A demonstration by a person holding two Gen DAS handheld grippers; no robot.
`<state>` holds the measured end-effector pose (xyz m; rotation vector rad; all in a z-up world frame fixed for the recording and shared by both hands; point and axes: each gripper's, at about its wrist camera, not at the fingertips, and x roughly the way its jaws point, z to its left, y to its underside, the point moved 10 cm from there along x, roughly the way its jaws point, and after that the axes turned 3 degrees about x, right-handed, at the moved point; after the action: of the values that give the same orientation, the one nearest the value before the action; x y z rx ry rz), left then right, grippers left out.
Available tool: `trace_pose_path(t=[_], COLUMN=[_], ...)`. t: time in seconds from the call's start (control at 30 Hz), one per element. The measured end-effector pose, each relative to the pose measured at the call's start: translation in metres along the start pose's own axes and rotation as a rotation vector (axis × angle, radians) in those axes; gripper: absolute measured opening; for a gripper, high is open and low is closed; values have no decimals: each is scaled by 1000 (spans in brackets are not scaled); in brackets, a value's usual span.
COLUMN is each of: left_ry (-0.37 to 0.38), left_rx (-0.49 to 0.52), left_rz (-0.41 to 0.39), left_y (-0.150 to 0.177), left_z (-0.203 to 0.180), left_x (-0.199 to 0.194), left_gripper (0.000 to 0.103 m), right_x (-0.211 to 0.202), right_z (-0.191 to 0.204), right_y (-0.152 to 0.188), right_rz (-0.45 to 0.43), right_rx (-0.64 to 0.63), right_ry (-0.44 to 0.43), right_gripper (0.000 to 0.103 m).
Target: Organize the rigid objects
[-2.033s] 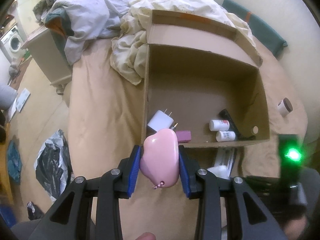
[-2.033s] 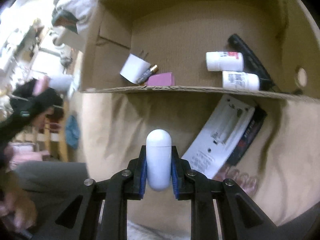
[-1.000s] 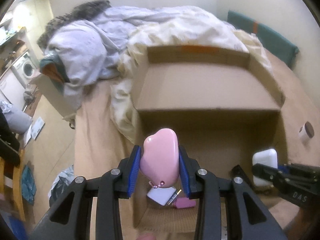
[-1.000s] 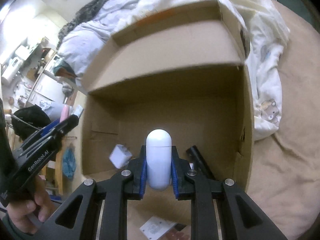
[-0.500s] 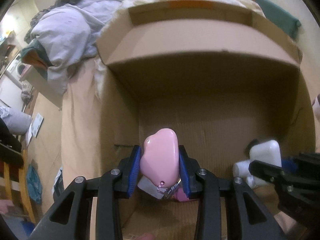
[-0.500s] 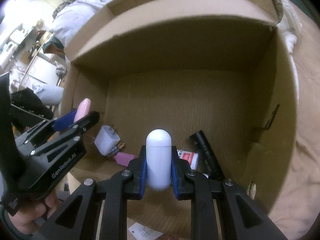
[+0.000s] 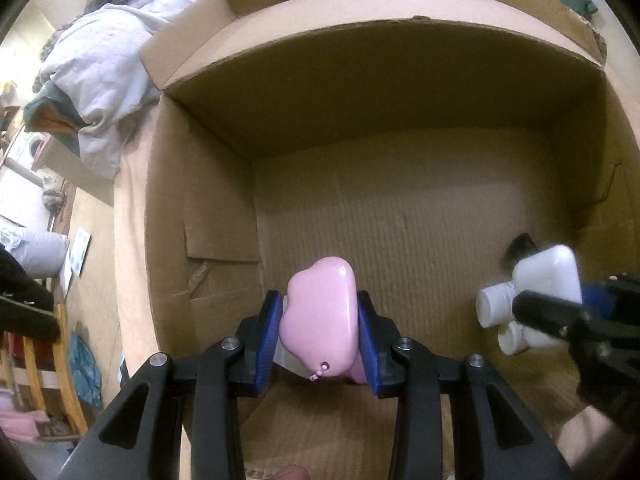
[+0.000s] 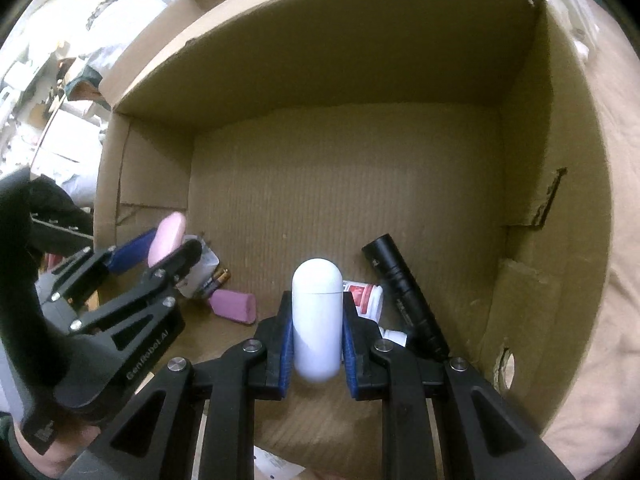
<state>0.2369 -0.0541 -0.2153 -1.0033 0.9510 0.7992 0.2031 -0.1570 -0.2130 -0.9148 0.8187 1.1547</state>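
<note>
My left gripper (image 7: pixel 319 334) is shut on a pink cloud-shaped case (image 7: pixel 320 316), held inside the open cardboard box (image 7: pixel 400 216) near its left front; it also shows in the right wrist view (image 8: pixel 168 240). My right gripper (image 8: pixel 316 328) is shut on a white capsule-shaped case (image 8: pixel 317 320), held inside the box (image 8: pixel 344 184) above its floor; it also shows in the left wrist view (image 7: pixel 548 276).
On the box floor lie a black flashlight (image 8: pixel 404 292), white pill bottles (image 8: pixel 366 294), a pink eraser-like block (image 8: pixel 234 306), batteries (image 8: pixel 216 278) and a white charger (image 8: pixel 200 264). Crumpled bedding (image 7: pixel 100 60) lies beyond the box on the left.
Both grippers have moved forward and down into the box with their cases held. The box walls now fill both views.
</note>
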Motion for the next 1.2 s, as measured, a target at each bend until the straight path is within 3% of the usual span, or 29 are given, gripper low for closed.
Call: trace_pose_path(t=[0.3, 0.37, 0.4, 0.43, 0.5, 0.6, 0.77, 0.83, 1.2], left_ry=[14, 19, 21, 22, 21, 32, 20, 30, 87], left_rx=[-17, -24, -28, -32, -27, -31, -47, -65, -123], left_rz=[5, -1, -4, -10, -18, -31, -71, -77, -98], left_y=[-2, -3, -4, -5, -7, -9, -13, -14, -12], left_z=[1, 3, 3, 3, 2, 0, 6, 9, 12], left_x=[-2, -4, -5, -7, -10, -14, -24, -27, -50], left_gripper=[34, 47, 62, 70, 71, 83, 84, 84, 89], right_x=[-20, -26, -30, -34, -39, -50, -64, -66, -84], right_z=[-8, -8, -8, -8, -7, -4, 1, 0, -3], right_y=[-7, -11, -13, -14, -19, -26, -32, -32, -40], right_rz=[-84, -109, -122, -135, -163, -198, -247, -259, -343], right_rx=[24, 27, 26, 26, 34, 36, 35, 42, 55], right_ry=[-19, -23, -25, -30, -41, -68, -105, -118, -120], right_gripper=[23, 26, 31, 43, 66, 72, 80, 103, 103])
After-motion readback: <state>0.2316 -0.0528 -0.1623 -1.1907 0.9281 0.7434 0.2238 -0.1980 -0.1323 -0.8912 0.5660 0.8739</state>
